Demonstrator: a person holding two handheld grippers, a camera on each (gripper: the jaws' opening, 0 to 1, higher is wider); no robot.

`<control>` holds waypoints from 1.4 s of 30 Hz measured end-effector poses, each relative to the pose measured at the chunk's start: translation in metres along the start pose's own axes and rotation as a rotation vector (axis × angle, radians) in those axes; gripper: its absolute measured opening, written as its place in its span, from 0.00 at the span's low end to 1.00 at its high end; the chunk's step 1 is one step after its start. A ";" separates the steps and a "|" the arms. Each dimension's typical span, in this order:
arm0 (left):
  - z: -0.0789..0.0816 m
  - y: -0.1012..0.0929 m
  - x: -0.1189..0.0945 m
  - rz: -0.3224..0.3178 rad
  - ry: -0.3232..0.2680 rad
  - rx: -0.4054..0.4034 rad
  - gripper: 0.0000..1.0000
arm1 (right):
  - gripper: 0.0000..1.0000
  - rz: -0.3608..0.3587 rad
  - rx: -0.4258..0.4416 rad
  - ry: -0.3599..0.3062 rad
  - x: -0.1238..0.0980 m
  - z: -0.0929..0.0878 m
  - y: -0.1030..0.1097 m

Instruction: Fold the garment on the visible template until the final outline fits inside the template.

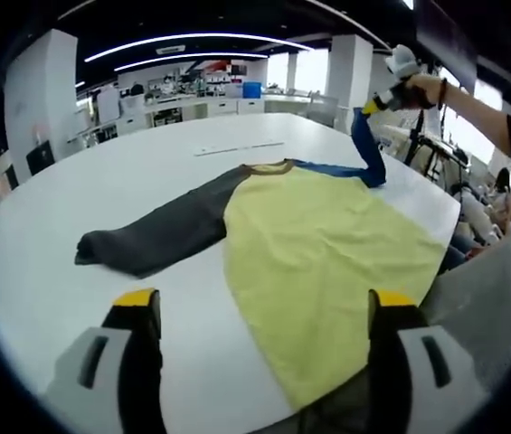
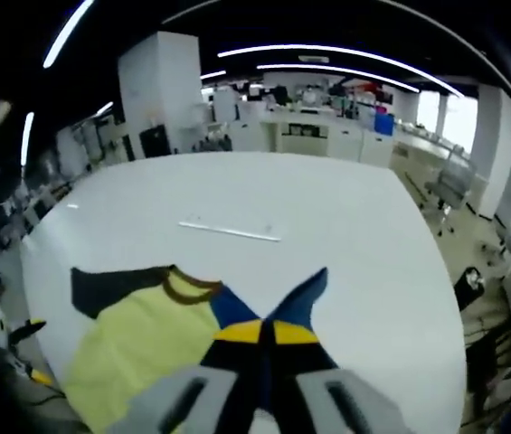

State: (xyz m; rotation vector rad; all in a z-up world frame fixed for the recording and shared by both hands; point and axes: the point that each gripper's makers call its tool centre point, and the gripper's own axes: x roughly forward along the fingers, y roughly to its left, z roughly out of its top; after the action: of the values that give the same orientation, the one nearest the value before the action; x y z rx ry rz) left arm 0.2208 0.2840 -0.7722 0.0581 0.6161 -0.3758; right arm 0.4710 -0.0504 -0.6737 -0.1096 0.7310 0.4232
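A garment lies on the white table: pale yellow body, dark grey sleeve spread to the left, brown collar, blue sleeve at the far right. My left gripper hovers open over the garment's near hem, its yellow-tipped jaws wide apart. My right gripper, held in a hand at upper right, lifts the blue sleeve off the table. In the right gripper view that gripper is shut on the blue sleeve, with the yellow body and collar below left.
A thin pale strip lies on the table beyond the collar. The table edge runs close to the garment's right side, where a person's arm and grey clothing stand. Desks and pillars fill the room behind.
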 end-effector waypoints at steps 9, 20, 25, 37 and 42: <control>0.000 0.003 0.000 0.007 -0.007 -0.003 0.92 | 0.00 0.062 -0.046 -0.010 0.011 0.020 0.033; 0.000 0.008 -0.002 0.021 -0.008 -0.011 0.92 | 0.00 0.132 -0.103 -0.036 0.018 0.041 0.081; -0.002 0.010 -0.003 0.023 -0.004 -0.009 0.92 | 0.00 0.174 -0.121 -0.048 0.021 0.048 0.107; -0.002 0.010 -0.006 0.029 -0.007 -0.019 0.93 | 0.00 0.294 -0.152 -0.067 0.022 0.049 0.167; -0.005 0.014 -0.007 0.036 -0.001 -0.019 0.93 | 0.00 0.339 -0.168 -0.052 0.029 0.034 0.194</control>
State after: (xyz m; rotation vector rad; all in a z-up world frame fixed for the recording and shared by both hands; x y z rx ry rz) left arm 0.2182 0.3004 -0.7730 0.0504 0.6173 -0.3353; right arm 0.4320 0.1438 -0.6583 -0.1326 0.6625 0.8094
